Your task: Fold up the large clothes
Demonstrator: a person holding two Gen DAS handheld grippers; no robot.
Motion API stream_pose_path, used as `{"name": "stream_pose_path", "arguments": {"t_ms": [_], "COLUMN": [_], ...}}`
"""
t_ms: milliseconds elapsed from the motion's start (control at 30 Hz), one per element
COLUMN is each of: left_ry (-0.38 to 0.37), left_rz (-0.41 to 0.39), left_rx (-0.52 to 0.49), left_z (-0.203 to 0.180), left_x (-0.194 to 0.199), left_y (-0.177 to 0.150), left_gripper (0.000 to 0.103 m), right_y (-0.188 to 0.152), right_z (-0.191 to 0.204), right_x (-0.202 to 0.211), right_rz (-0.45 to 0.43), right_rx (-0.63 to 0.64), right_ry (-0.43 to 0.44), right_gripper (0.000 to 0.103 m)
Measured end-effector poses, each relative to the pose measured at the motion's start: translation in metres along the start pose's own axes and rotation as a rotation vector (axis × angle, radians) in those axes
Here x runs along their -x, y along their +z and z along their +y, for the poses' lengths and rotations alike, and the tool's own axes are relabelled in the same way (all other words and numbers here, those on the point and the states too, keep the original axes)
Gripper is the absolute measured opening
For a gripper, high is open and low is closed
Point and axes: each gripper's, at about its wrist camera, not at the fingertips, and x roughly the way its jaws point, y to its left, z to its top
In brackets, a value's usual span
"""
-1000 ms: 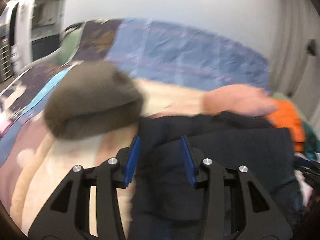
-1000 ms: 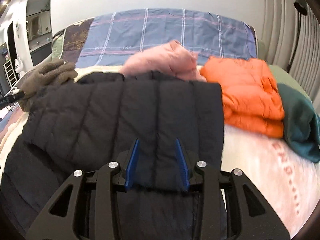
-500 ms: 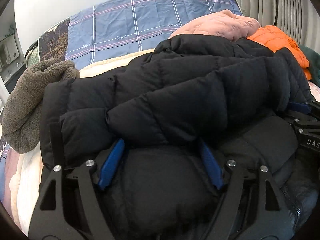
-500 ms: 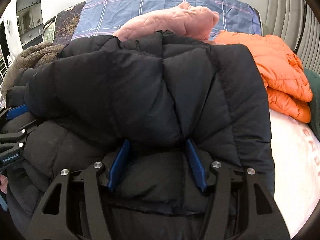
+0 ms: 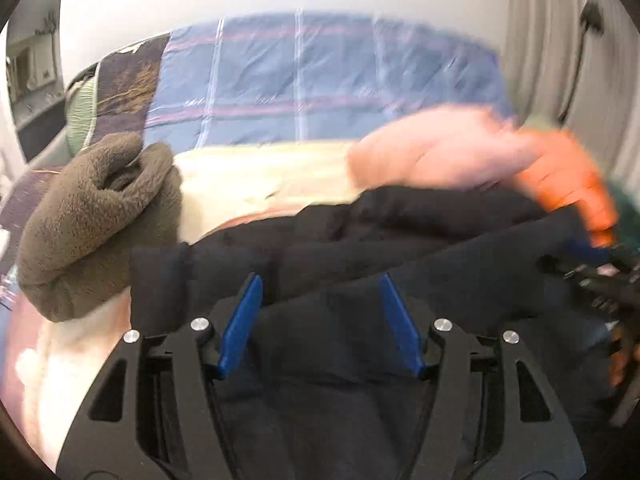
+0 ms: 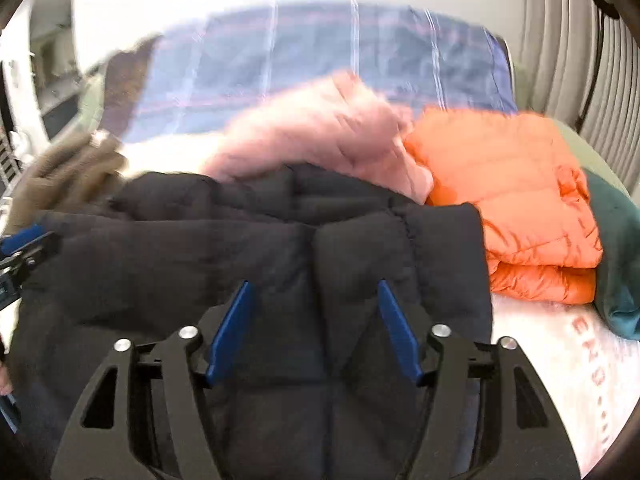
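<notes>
A black puffer jacket lies folded over on the bed, filling the lower half of both views. My left gripper hangs over its left part. The jaws stand wide and are closing. Black fabric shows between the blue pads, which do not press on it. My right gripper is over the jacket's right part with its jaws opening. Fabric lies beneath them, clear of the pads. Each gripper shows at the edge of the other's view.
A brown fleece sits left of the jacket. Behind it lie a pink jacket, a folded orange puffer and a teal garment. A cream blanket and blue plaid quilt cover the bed.
Both grippers carried the jacket's edge forward and folded it over. Their jaws have since spread off the fabric and both have drawn back, leaving the jacket lying lower and flatter.
</notes>
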Motion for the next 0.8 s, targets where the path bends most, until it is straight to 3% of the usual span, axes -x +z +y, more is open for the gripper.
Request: {"name": "stream_pose_path", "arguments": {"t_ms": [33, 67, 133, 433, 567, 667, 767, 800], "left_ry": [0.049, 0.077, 0.042, 0.052, 0.005, -0.002, -0.015, -0.023], "left_rz": [0.027, 0.041, 0.028, 0.037, 0.002, -0.069, -0.029, 0.0], "left_rx": [-0.029, -0.074, -0.058, -0.051, -0.021, -0.026, 0.018, 0.038], "left_z": [-0.002, -0.005, 0.0, 0.007, 0.033, 0.062, 0.092, 0.101], "left_x": [-0.013, -0.035, -0.041, -0.042, 0.004, 0.058, 0.084, 0.088], "left_y": [-0.007, -0.021, -0.034, -0.028, -0.026, -0.05, -0.084, -0.097], "left_gripper": [0.071, 0.074, 0.074, 0.074, 0.077, 0.085, 0.088, 0.088], "right_y": [-0.004, -0.011, -0.019, -0.02, -0.028, -0.051, -0.086, -0.103], "right_z": [-0.002, -0.003, -0.005, -0.007, -0.025, -0.056, -0.087, -0.097], "right_x": [-0.017, -0.032, -0.038, -0.029, 0.024, 0.073, 0.099, 0.104], "right_rz": [0.029, 0.033, 0.006, -0.03, -0.087, -0.174, -0.133, -0.091], "right_rx": [-0.003, -0.005, -0.033, -0.015, 0.024, 0.03, 0.0, -0.012], "right_ry": [0.0, 0.02, 0.037, 0.015, 0.016, -0.016, -0.003, 0.0], "right_gripper": [0.089, 0.09, 0.091, 0.09, 0.09, 0.09, 0.087, 0.082]}}
